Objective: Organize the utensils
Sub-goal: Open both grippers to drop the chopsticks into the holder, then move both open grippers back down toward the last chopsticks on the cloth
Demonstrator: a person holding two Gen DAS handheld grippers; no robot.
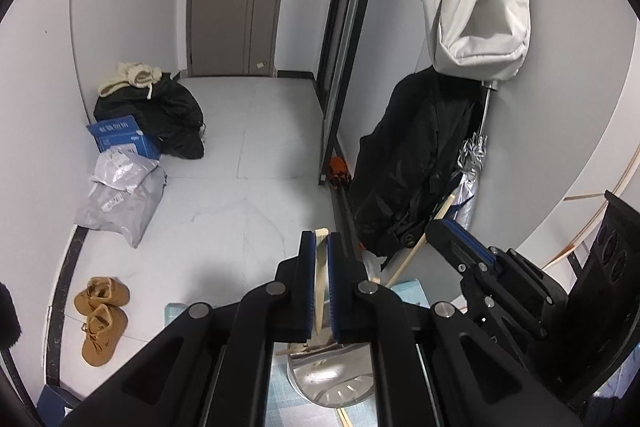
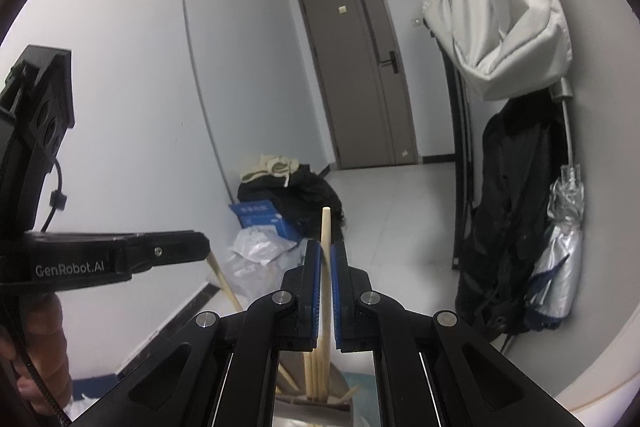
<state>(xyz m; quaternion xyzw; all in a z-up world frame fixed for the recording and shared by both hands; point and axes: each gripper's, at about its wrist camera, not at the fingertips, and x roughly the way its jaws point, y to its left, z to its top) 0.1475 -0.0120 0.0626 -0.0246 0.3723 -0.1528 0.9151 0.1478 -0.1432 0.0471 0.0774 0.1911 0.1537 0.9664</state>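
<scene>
My left gripper [image 1: 321,239] is shut on a pale wooden chopstick [image 1: 320,279] that runs up between its blue pads. Straight below it stands a shiny metal utensil holder [image 1: 332,379] with chopstick ends showing at its rim. My right gripper [image 1: 434,227] comes in from the right, shut on a second chopstick [image 1: 416,247] that slants down toward the holder. In the right wrist view the right gripper [image 2: 325,247] pinches that chopstick [image 2: 326,227] upright, over several chopsticks [image 2: 316,375] standing in the holder [image 2: 312,417]. The left gripper [image 2: 202,247] sits at the left with its chopstick [image 2: 222,281].
The holder stands on a light blue mat [image 1: 408,291]. On the floor lie brown boots [image 1: 102,315], grey parcels [image 1: 120,195], a blue box [image 1: 120,137] and dark clothes [image 1: 172,119]. A black coat [image 1: 408,163], white bag [image 1: 476,7] and folded umbrella [image 2: 560,251] hang at the right. A hand [image 2: 40,347] holds the left gripper.
</scene>
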